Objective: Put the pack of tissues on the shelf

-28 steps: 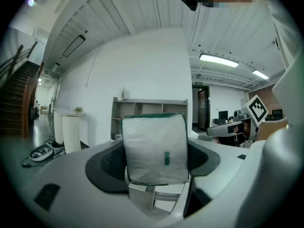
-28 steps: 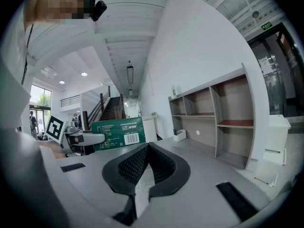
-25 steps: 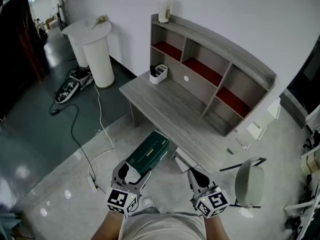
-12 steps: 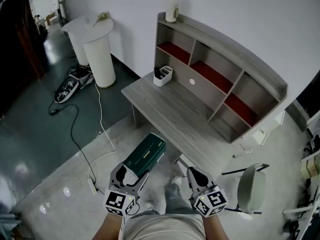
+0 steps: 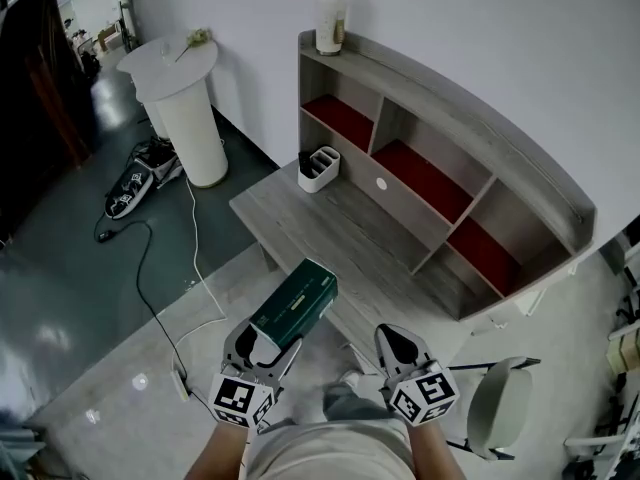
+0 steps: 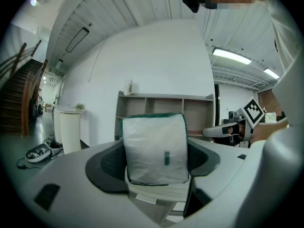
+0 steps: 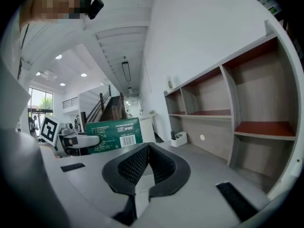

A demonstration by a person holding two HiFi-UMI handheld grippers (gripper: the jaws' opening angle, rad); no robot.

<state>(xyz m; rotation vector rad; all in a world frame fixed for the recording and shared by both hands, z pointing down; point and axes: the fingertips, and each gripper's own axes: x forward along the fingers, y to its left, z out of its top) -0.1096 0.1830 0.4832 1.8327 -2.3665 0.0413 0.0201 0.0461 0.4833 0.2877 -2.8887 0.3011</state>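
**Pack in our left gripper, long axis aimed up at the shelf**

Starting at the left, our left gripper has its jaws closed on the near end of the pack. In the left gripper view the pale end face of the pack fills the gap between the two pads. The green pack sticks out straight ahead of the jaws, so its long axis follows the gripper's own line, forward and a little to the right. Its far end hangs in the air just short of the near edge of the desk, touching nothing.

Further right, our right gripper is held level with the left one. Its jaws are pressed together with nothing between them, and the pack shows off to its left, apart from it.

The shelf stands at the back of the desk, beyond and to the right of the pack's free end. Its three open bays face us. We judge that the left hand alone carries the move: push the pack on along its own axis, over the desk, end first into a bay, while the right hand only needs to keep clear
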